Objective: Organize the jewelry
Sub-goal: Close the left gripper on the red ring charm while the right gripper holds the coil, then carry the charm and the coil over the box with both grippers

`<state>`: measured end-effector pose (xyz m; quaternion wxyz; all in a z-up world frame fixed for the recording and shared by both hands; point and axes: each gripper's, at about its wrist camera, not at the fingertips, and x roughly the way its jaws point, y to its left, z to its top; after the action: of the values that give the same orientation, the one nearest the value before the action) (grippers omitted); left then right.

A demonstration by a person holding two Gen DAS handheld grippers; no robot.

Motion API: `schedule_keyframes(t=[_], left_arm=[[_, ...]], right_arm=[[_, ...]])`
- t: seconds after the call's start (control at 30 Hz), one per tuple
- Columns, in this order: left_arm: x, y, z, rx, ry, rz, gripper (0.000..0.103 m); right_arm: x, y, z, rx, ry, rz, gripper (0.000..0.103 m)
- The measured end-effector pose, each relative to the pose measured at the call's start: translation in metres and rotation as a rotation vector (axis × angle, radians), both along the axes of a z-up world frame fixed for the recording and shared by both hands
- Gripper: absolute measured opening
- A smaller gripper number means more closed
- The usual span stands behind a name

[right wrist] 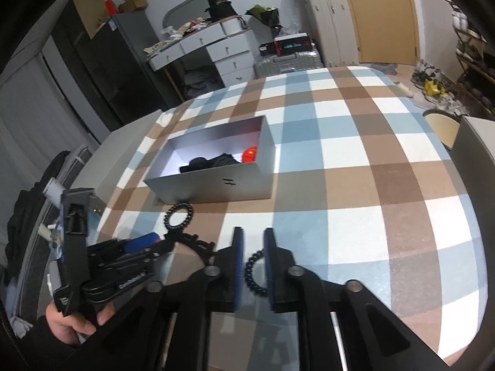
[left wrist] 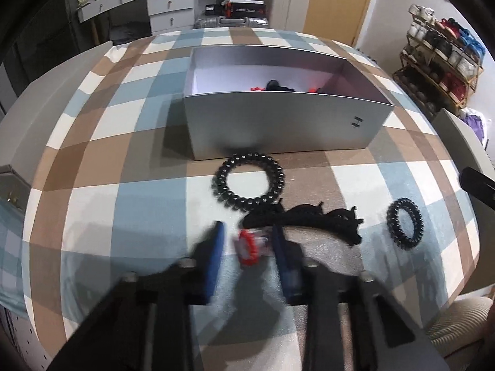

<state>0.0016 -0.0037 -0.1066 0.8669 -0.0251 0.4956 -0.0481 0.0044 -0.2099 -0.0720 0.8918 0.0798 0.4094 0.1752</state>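
A silver box (left wrist: 278,123) stands on the checked tablecloth and holds black and red items (left wrist: 272,86); it also shows in the right wrist view (right wrist: 216,182). My left gripper (left wrist: 247,241) is open around a red spiral hair tie (left wrist: 249,247) on the cloth. A large black bead bracelet (left wrist: 247,181) lies in front of the box, a black lacy piece (left wrist: 324,219) just past the fingers. A small black spiral tie (left wrist: 404,222) lies right. My right gripper (right wrist: 253,247) has its blue pads close on either side of that black spiral tie (right wrist: 255,273).
The left gripper and the hand holding it show in the right wrist view (right wrist: 117,262). The table (right wrist: 355,160) has a blue, brown and white checked cloth. A desk with drawers (right wrist: 222,49), suitcases (right wrist: 328,21) and a shoe rack (left wrist: 439,61) stand beyond it.
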Motion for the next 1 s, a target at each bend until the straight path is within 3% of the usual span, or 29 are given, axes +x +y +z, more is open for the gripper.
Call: schedule_keyframes(t=[0.17, 0.23, 0.3, 0.5, 0.7, 0.77, 0.93, 1.0], left_arm=[[-0.005, -0.004, 0.003, 0.025, -0.003, -0.023, 0.015], [-0.005, -0.002, 0.004, 0.028, -0.005, -0.019, 0.015], [-0.007, 0.001, 0.008, 0.017, -0.013, -0.012, 0.015], [-0.014, 0.013, 0.024, -0.013, -0.071, 0.011, 0.015], [-0.019, 0.021, 0.033, -0.057, -0.100, 0.011, 0.015], [-0.019, 0.022, 0.035, -0.069, -0.105, 0.011, 0.015], [-0.020, 0.026, 0.038, -0.091, -0.113, 0.012, 0.015], [-0.021, 0.028, 0.040, -0.096, -0.122, 0.012, 0.015]], right_arm=[[0.008, -0.005, -0.011, -0.040, 0.051, -0.044, 0.037], [0.012, -0.003, -0.019, -0.121, 0.076, -0.076, 0.038], [0.016, 0.001, -0.027, -0.191, 0.097, -0.084, 0.039], [0.023, 0.014, -0.050, -0.275, 0.176, -0.045, 0.038], [0.025, 0.022, -0.056, -0.337, 0.168, -0.044, 0.038], [0.024, 0.027, -0.057, -0.367, 0.156, -0.039, 0.034], [0.016, 0.041, -0.056, -0.411, 0.124, 0.018, 0.010], [0.014, 0.048, -0.056, -0.439, 0.109, 0.037, 0.009]])
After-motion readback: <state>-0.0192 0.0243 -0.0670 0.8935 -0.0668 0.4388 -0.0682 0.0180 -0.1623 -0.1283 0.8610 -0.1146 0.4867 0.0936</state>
